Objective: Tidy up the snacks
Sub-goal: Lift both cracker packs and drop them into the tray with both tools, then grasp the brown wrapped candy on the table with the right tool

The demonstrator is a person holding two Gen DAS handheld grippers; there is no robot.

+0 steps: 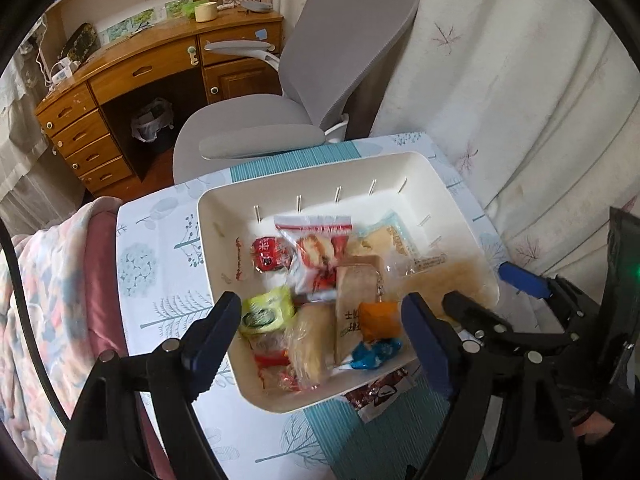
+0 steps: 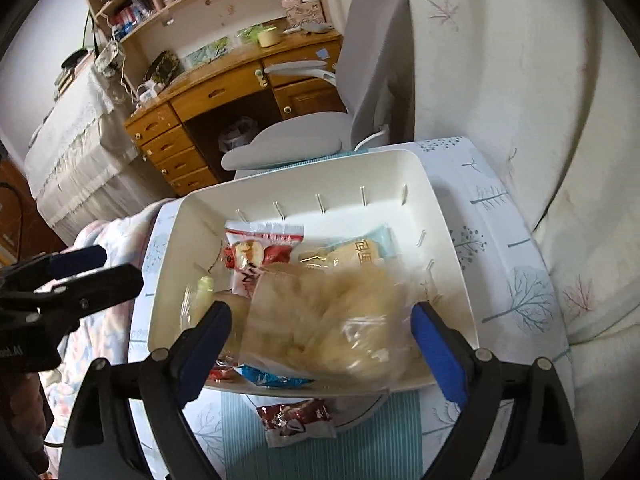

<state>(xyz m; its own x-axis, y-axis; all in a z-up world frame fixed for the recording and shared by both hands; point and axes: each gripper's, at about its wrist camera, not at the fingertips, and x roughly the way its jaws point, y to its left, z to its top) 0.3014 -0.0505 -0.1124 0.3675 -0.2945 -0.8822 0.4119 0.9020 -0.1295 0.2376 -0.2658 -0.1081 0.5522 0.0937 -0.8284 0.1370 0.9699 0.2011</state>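
Most of the snacks already lie in the white basket [image 1: 440, 176], which stands on the tree-patterned tablecloth [image 1: 160, 280]: a red-and-white pastry packet [image 1: 316, 248], a round red packet [image 1: 269, 255], a green packet [image 1: 266, 312], a brown paper pack [image 1: 354, 304], an orange piece [image 1: 380, 320], a blue-wrapped candy [image 1: 374, 354] and a pale blue bread packet [image 2: 368, 248] against the far wall. One dark red snack packet [image 2: 298, 420] lies outside, on the striped teal mat [image 2: 380, 440] just beside the basket's near rim, partly tucked under it; by my reading it is the one item left to put in.

The right gripper [image 2: 322, 344] hovers over the near right part of the basket with its jaws wide apart; a clear bag of pale puffed snacks [image 2: 332, 320] sits blurred between them, touching neither pad, so it looks let go. The left gripper [image 1: 320, 336] hangs above the basket's near end, jaws spread and gripping nothing, tilted down toward the pile
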